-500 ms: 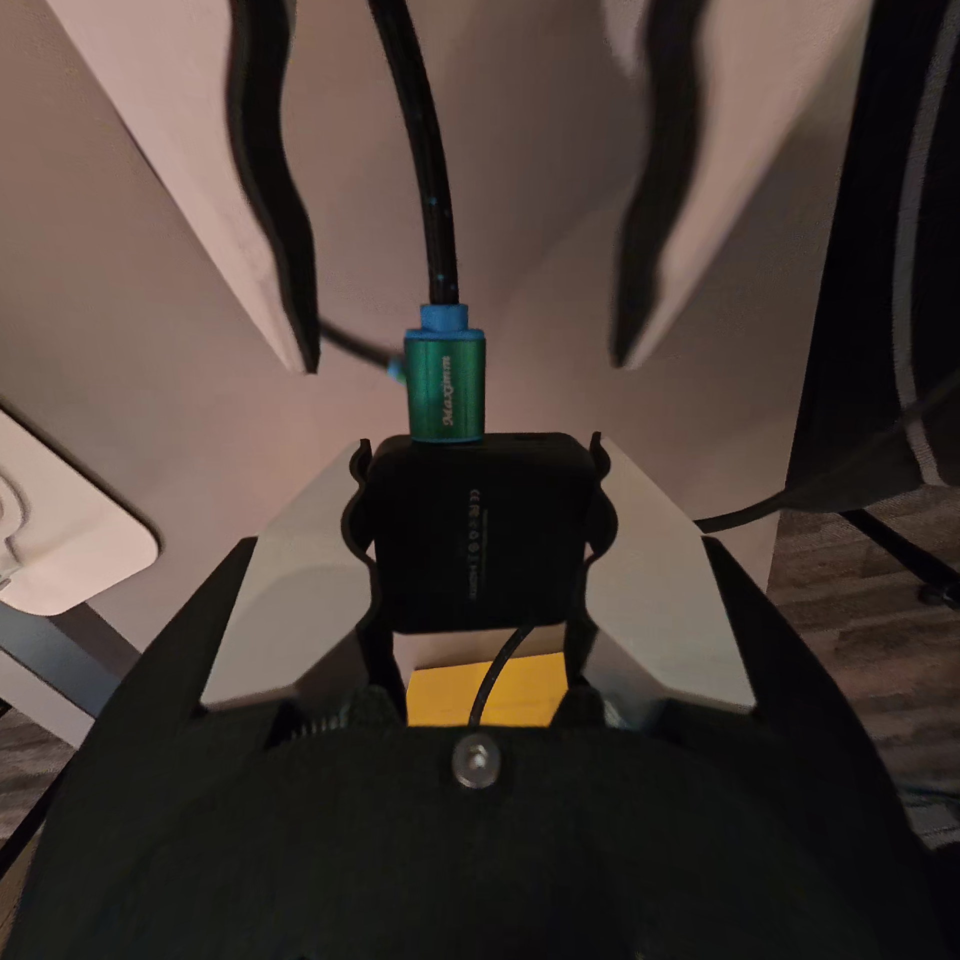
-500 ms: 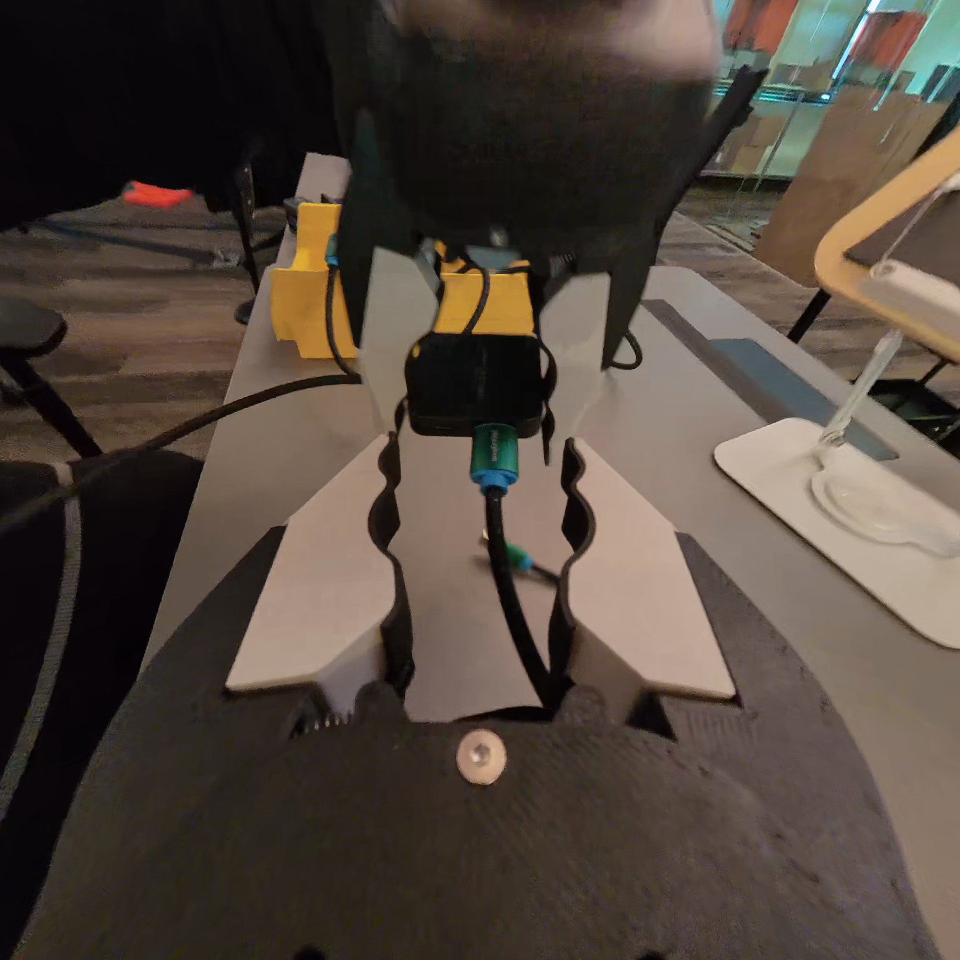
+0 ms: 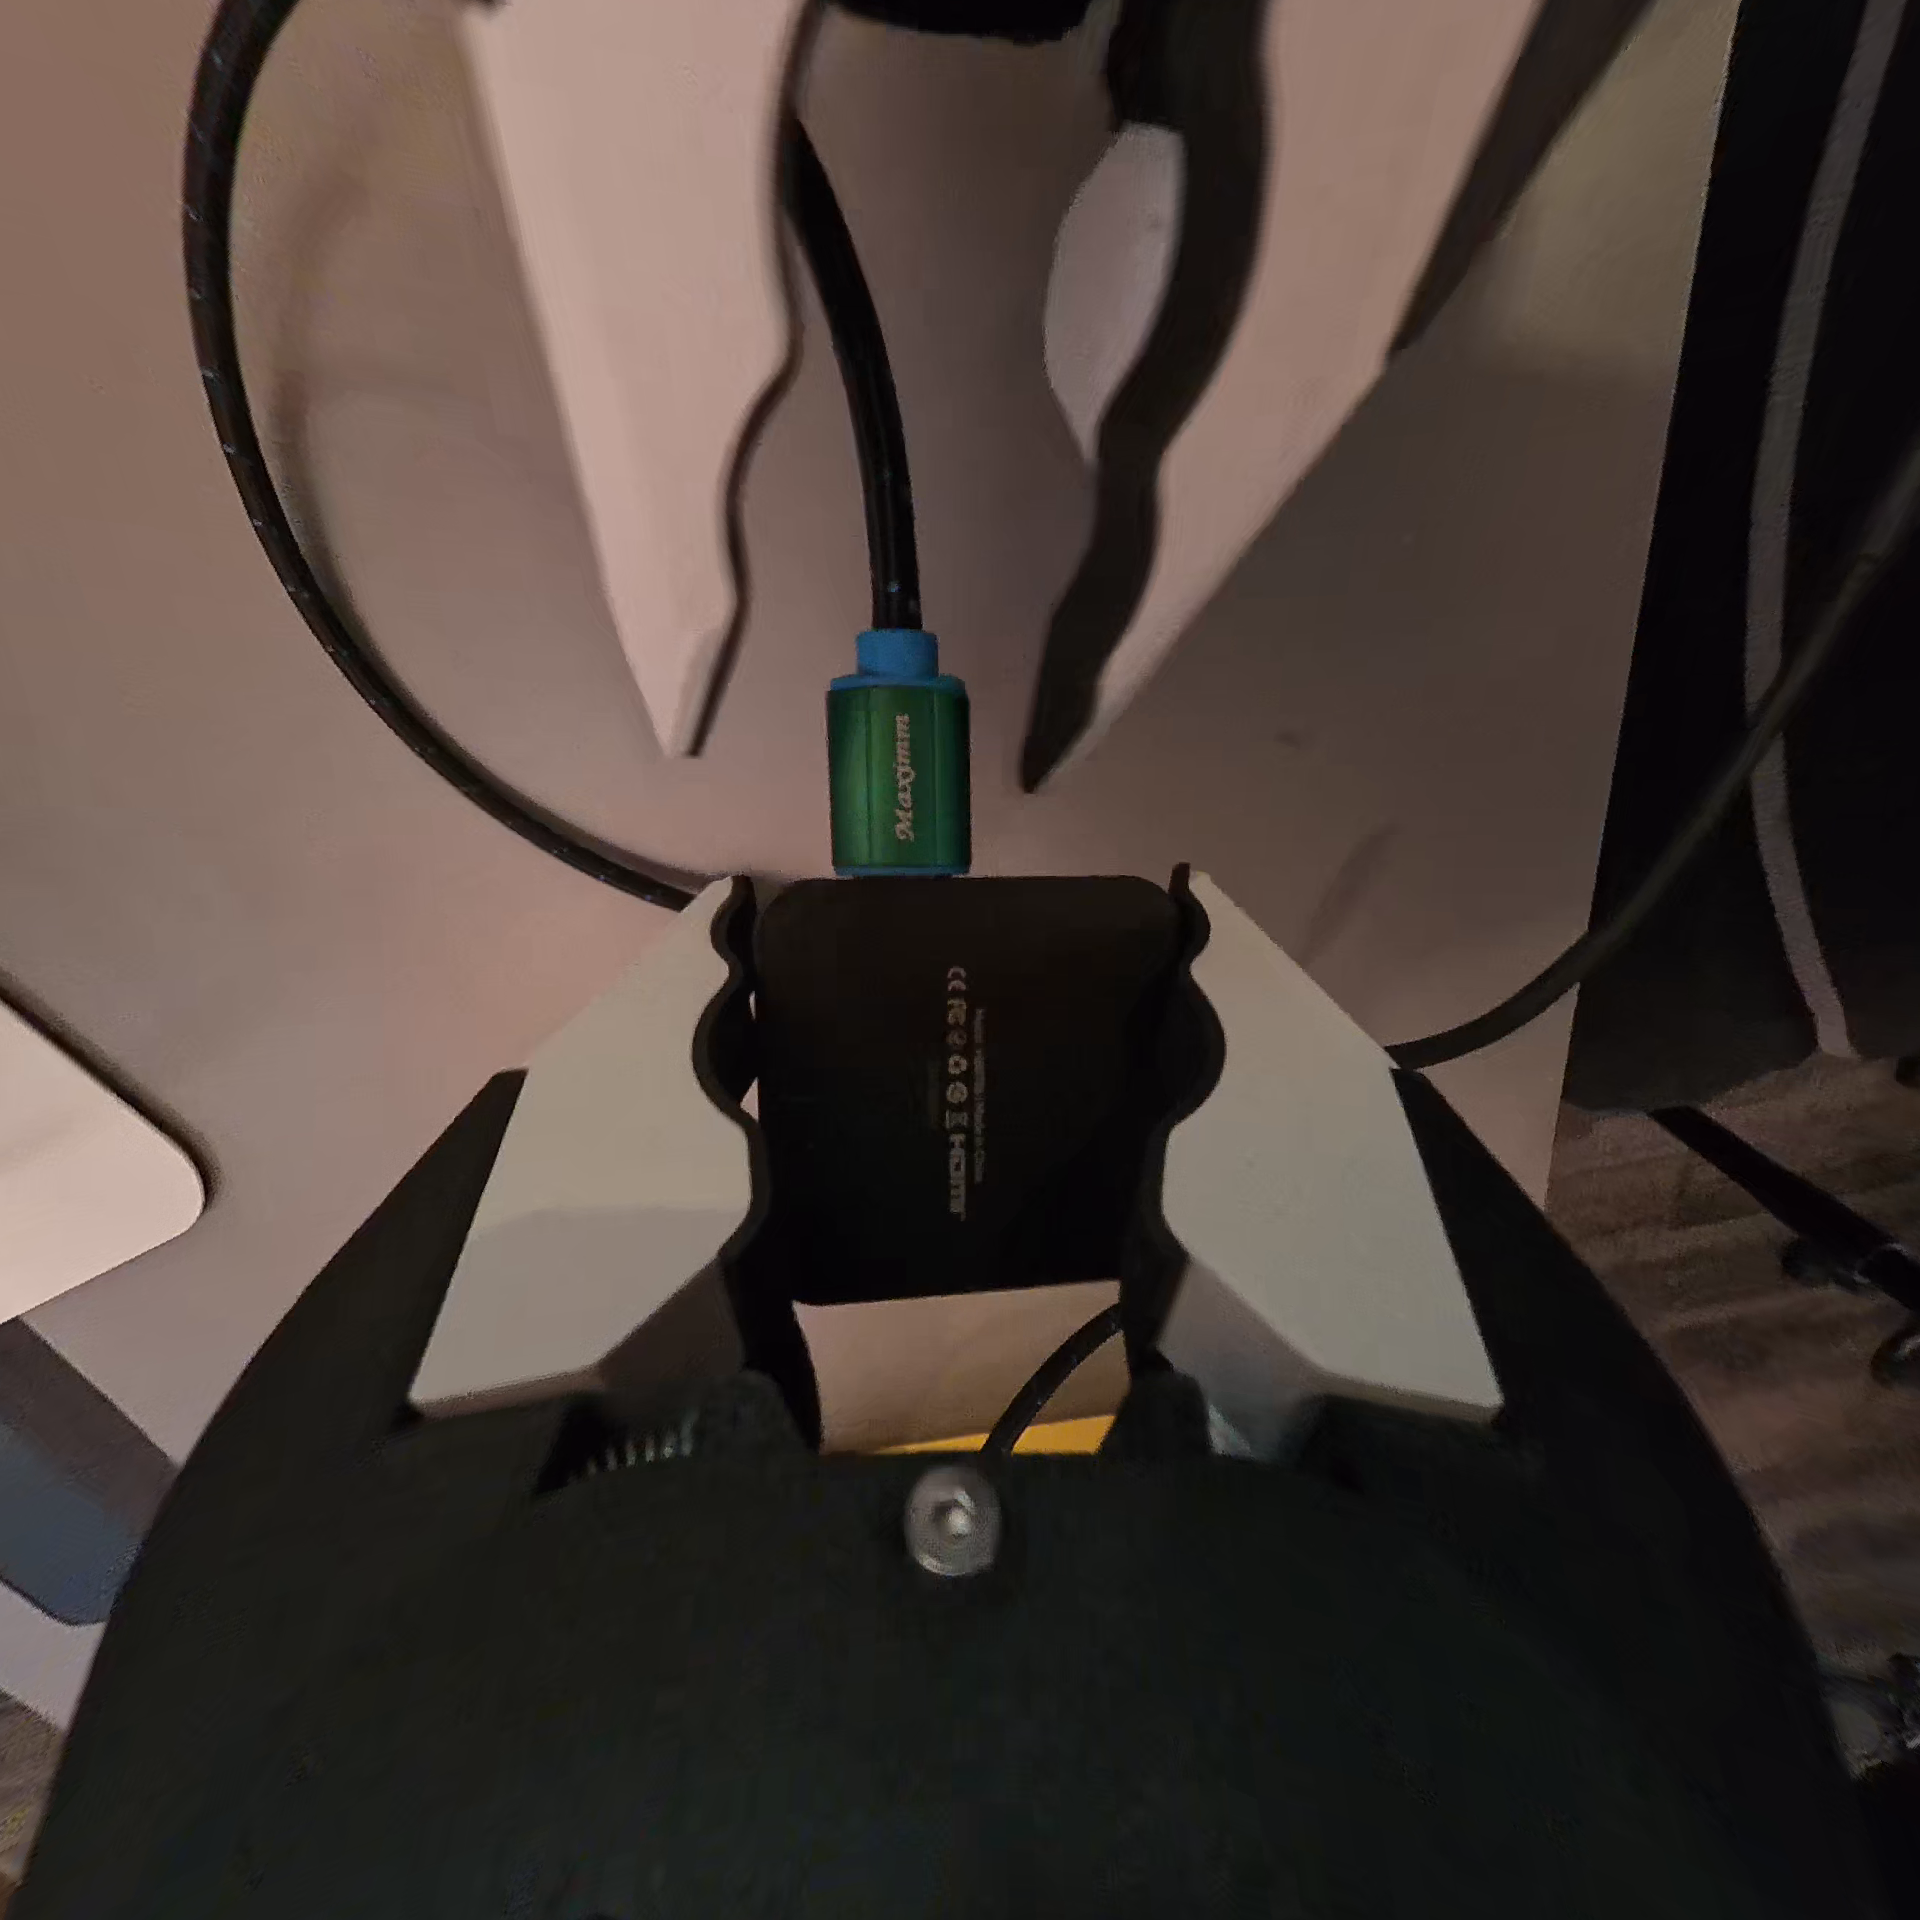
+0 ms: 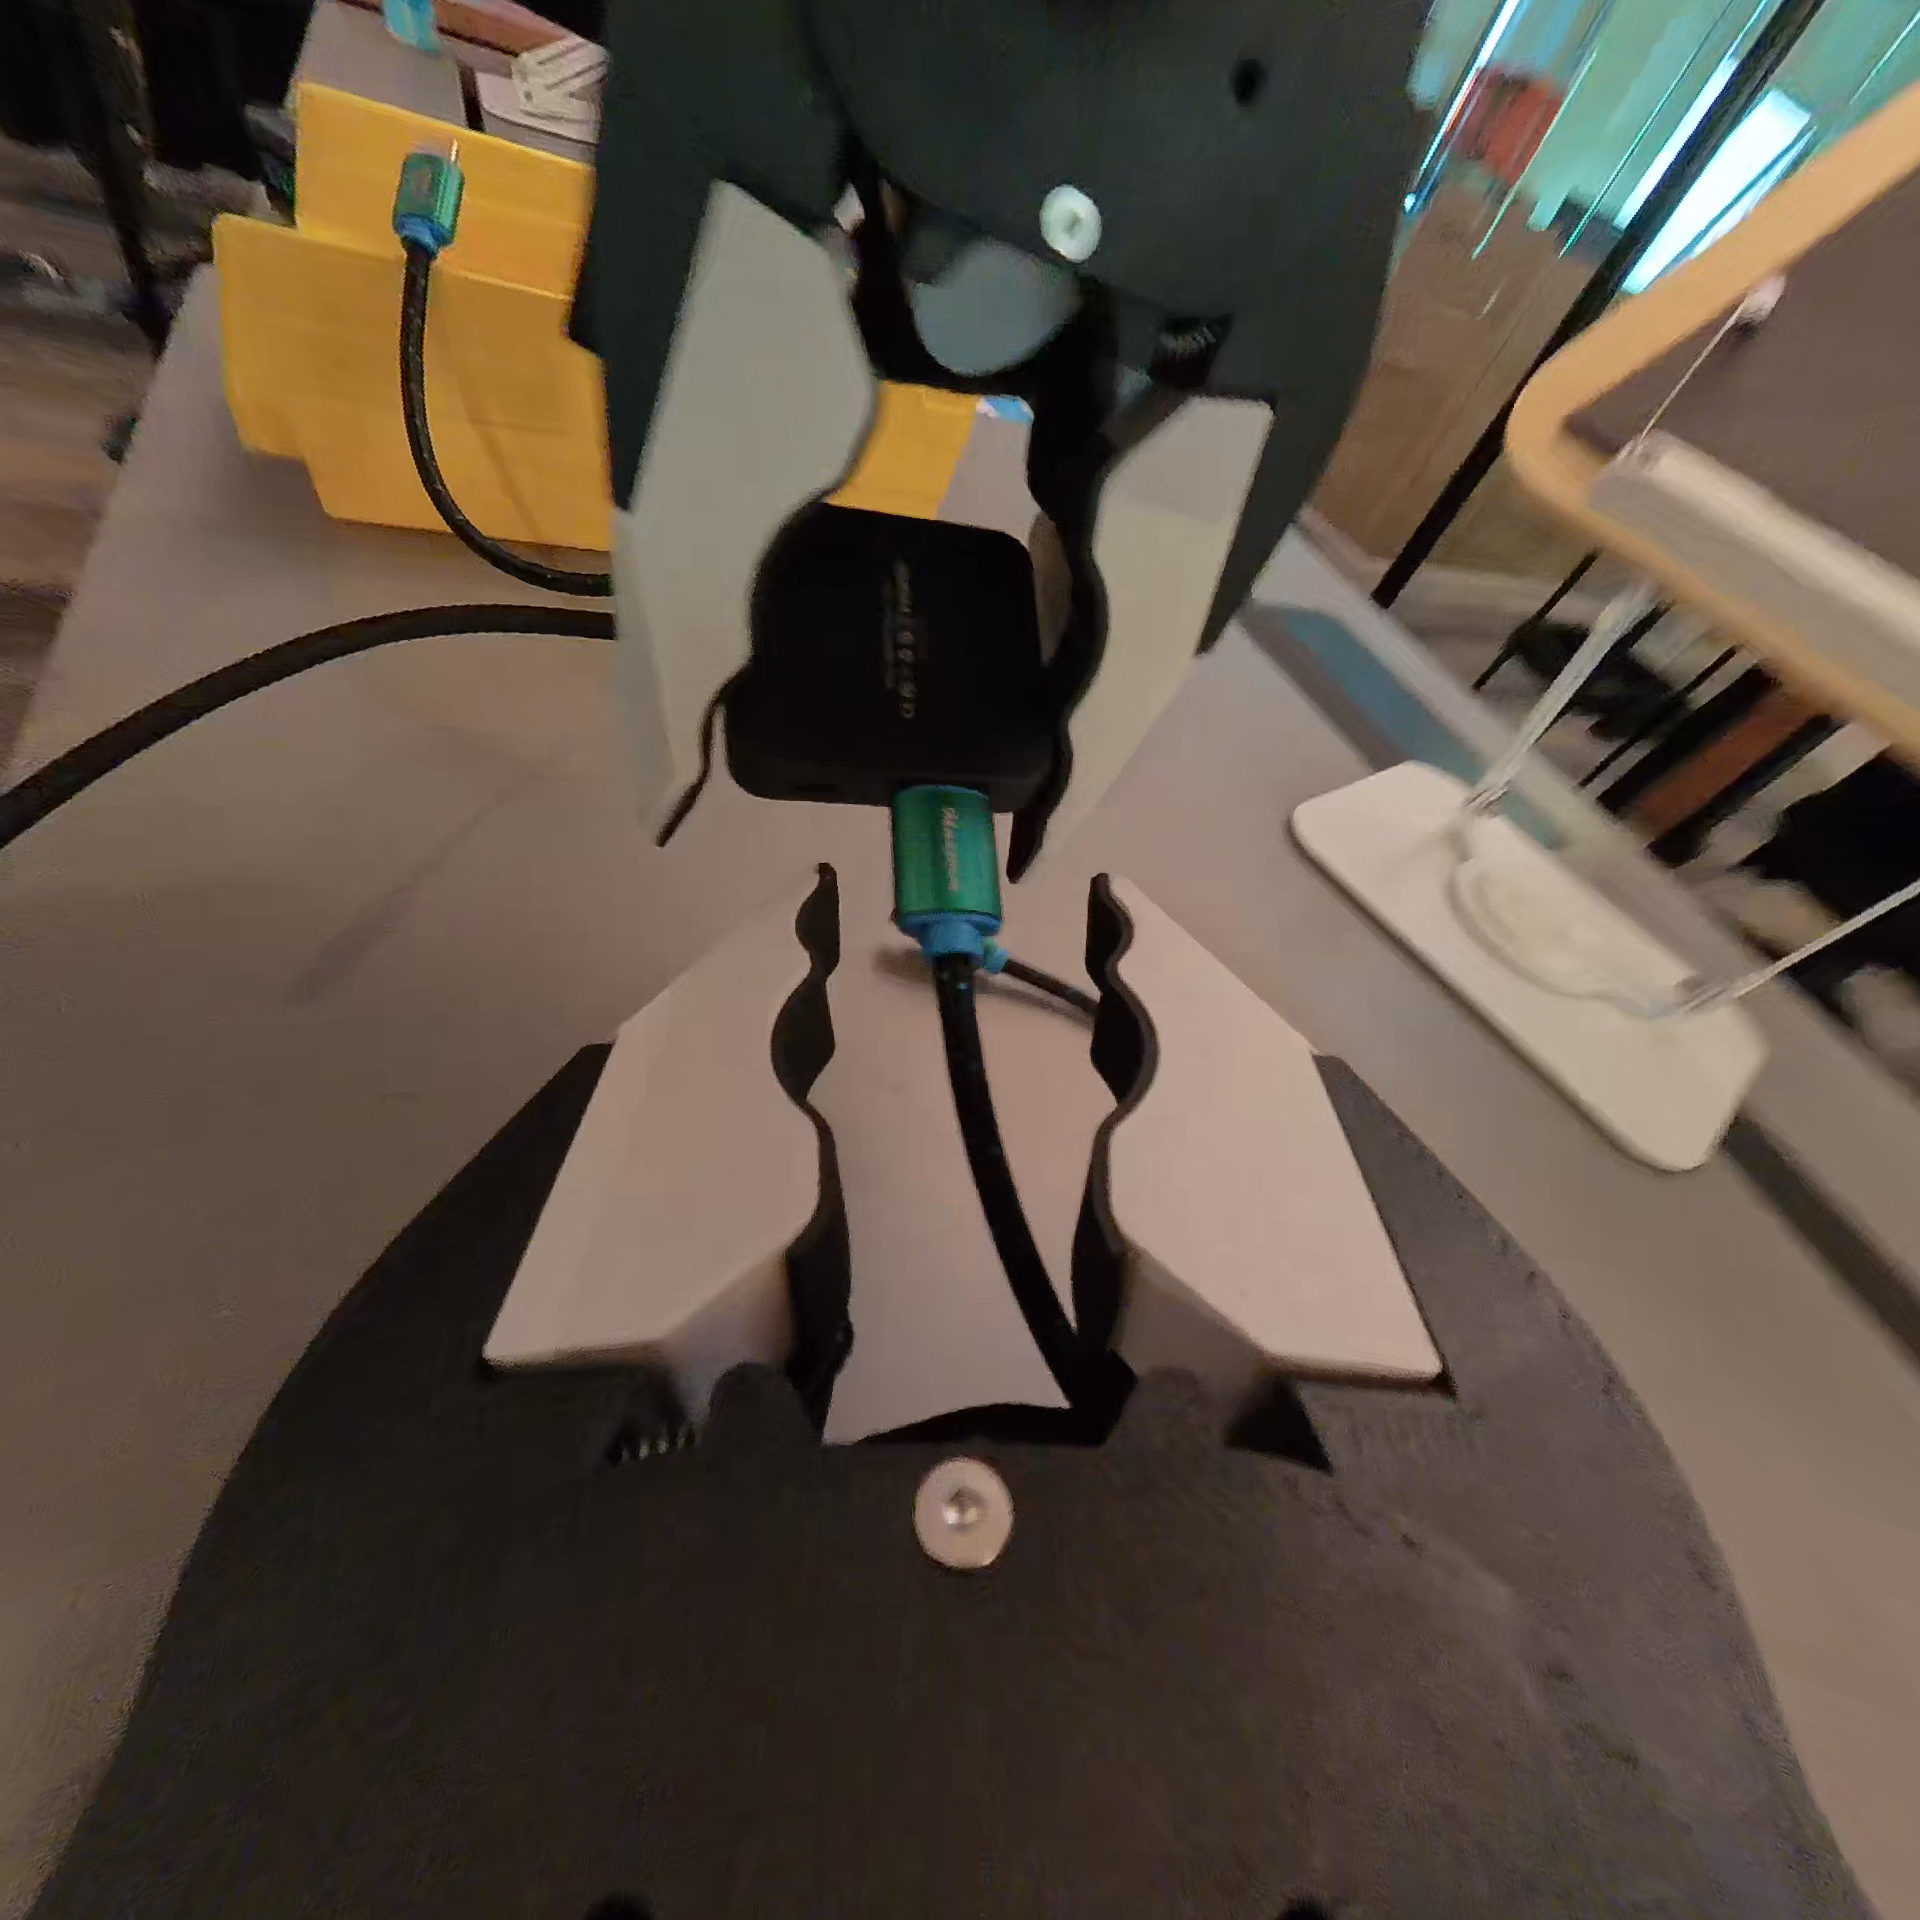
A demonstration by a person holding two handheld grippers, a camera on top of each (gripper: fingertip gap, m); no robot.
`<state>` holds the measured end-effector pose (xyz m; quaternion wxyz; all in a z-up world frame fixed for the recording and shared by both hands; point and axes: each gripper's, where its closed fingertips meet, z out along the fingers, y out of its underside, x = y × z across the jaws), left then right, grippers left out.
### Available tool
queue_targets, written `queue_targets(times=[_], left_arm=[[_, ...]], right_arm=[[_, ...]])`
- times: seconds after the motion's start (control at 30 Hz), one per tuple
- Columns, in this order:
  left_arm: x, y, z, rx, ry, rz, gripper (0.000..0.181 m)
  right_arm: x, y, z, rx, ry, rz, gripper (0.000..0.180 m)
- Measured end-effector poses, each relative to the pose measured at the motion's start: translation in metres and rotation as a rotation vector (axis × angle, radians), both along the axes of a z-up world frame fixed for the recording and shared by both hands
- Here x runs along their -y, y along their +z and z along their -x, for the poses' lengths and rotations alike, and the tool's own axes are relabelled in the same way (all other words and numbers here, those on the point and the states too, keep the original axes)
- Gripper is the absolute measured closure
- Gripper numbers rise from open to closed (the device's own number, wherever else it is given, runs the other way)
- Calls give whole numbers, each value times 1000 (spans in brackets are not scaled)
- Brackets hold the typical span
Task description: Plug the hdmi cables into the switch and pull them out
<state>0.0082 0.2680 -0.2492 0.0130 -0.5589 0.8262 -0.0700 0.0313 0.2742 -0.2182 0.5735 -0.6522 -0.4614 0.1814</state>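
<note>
left gripper (image 3: pixel 961 894): clamping the black switch (image 3: pixel 961 1081) by its sides, holding it above the grey table (image 4: pixel 312 935). right gripper (image 4: pixel 961 883): standing open, jaws either side of the cable (image 4: pixel 997 1122), gripping nothing. green plug (image 3: pixel 900 774): sitting seated in one port. second plug (image 4: pixel 424 197): lying on the yellow holder (image 4: pixel 343 343), well apart. progress, judged: one cable in; the second, then both pull-outs, remaining.

You work in dim, warm light; bright daylight glows beyond your right gripper (image 4: pixel 961 883), up and rightward. Wide-angle bending warps edges, and the left gripper (image 4: pixel 852 821) ahead smears with motion blur.
</note>
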Motion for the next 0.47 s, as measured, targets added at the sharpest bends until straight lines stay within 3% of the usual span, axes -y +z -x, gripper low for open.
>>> queue_targets(times=[0.1,0.2,0.27,0.4,0.47], left_arm=[[-4,7,0,34,23,19,104],[-8,14,0,71,46,48,104],[-8,20,-2,98,60,76,104],[-8,21,-2,93,58,64,104],[-13,19,-1,78,69,36,105]], right_arm=[[25,37,5,-90,66,-179,148],[62,36,20,-119,293,-54,160],[64,13,24,-122,336,123,150],[21,-26,19,-132,132,218,125],[11,-22,23,-251,112,258,118]])
